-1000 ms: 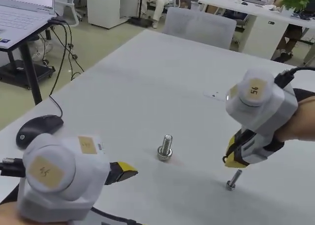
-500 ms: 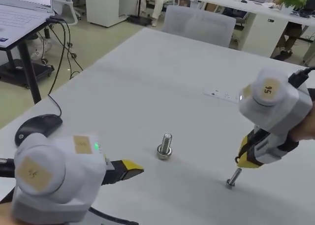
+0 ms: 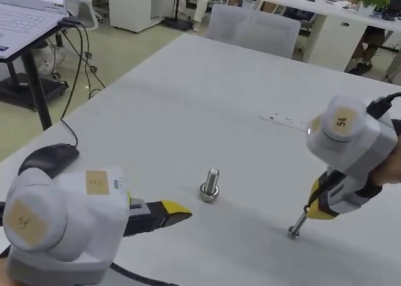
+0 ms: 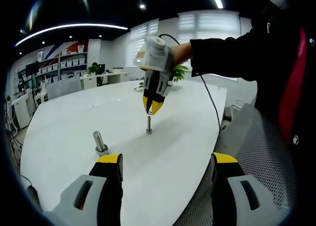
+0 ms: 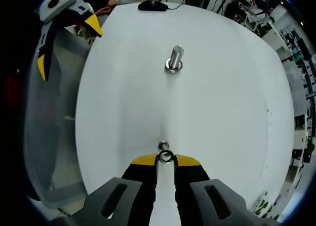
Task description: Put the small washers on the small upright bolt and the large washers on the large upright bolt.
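At tip of small upright bolt: right gripper fingers pinched a small washer
Left gripper: fingers spread apart

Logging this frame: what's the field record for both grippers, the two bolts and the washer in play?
left gripper: jaws wide open, holding nothing
right gripper: jaws shut on small washer, held right at the small bolt's top
small bolt: upright on table, under right gripper
large bolt: upright mid-table, apart from both grippers
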